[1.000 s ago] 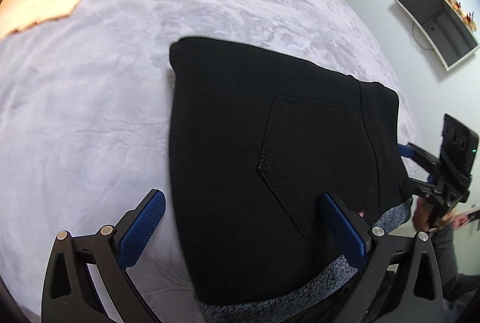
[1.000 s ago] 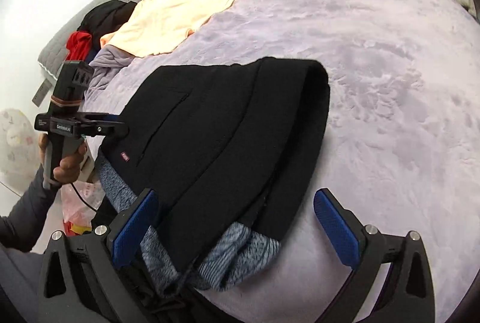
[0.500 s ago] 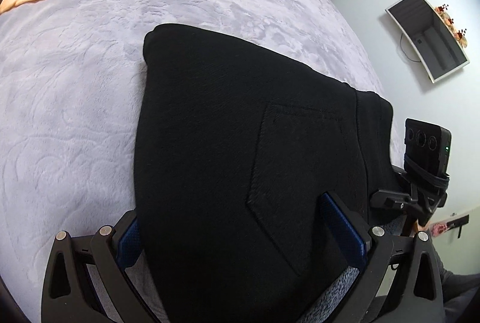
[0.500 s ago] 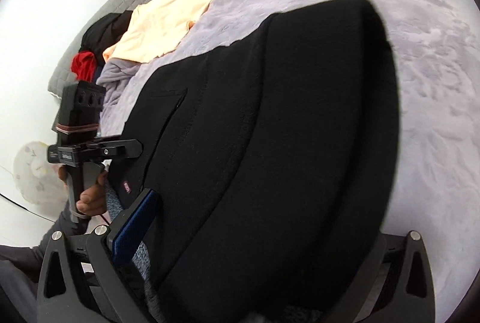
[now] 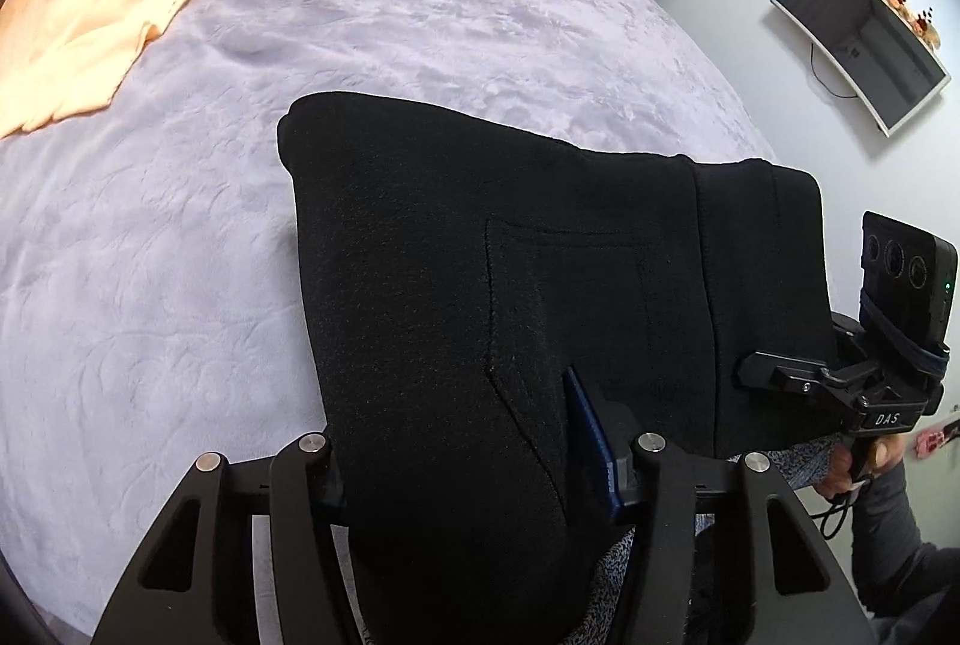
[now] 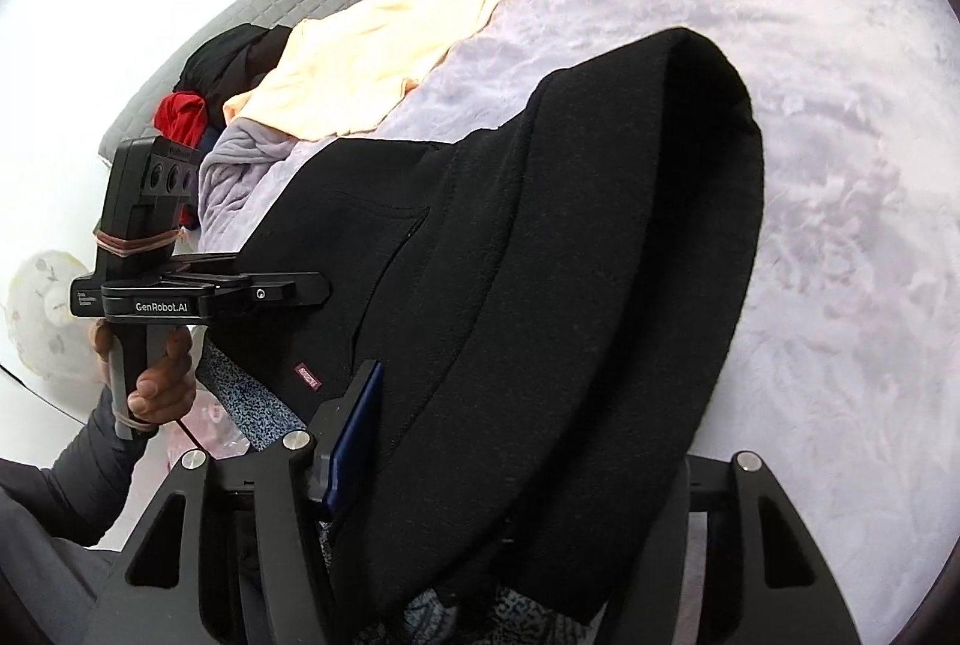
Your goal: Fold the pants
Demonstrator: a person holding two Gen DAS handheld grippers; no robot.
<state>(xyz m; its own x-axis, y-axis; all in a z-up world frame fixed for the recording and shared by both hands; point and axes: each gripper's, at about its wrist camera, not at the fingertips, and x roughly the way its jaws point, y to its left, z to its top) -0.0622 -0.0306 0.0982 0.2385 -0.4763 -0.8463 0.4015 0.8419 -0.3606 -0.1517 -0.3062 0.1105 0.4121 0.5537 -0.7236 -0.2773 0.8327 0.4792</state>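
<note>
2 labels, "GenRobot.AI" left gripper (image 6: 462, 465), "DAS" right gripper (image 5: 744, 375)

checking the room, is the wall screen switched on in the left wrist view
No, the wall screen is dark, with only faint reflections across its panel.

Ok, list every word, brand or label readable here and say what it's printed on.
"GenRobot.AI": on the left gripper frame, right wrist view; the small print above it is unreadable.
"DAS": on the right gripper mount, left wrist view.
Red tag on the black pants: too small to read.
</note>
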